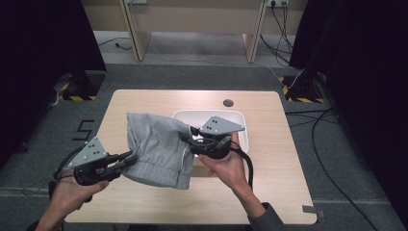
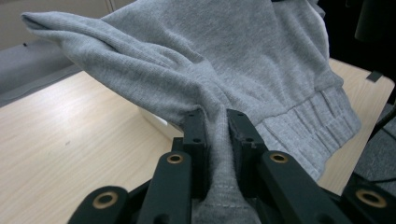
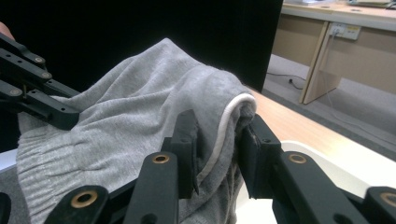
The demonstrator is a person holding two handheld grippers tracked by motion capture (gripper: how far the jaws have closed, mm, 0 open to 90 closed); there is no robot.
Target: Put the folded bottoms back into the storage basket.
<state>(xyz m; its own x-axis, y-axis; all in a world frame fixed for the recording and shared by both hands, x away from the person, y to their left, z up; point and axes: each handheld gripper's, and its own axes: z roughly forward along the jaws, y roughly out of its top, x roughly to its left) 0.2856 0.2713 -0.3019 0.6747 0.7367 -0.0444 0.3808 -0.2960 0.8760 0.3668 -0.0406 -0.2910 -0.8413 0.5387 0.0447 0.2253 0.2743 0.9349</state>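
Partly hidden: white bin (image 1: 239,117) behind grey garment (image 1: 156,149); jaws clamp cloth.

I'm looking at two black grippers, the left gripper (image 1: 129,161) and the right gripper (image 1: 185,134), each wearing a grey three-cornered plate dotted with small dark holes. Black cables are trailing from both. Their jaws are showing brass-coloured rivets along black linkage bars. A dark grey sleeve (image 1: 265,219) is covering the right forearm.

white tub (image 1: 240,117) half hidden behind garment (image 1: 156,149)
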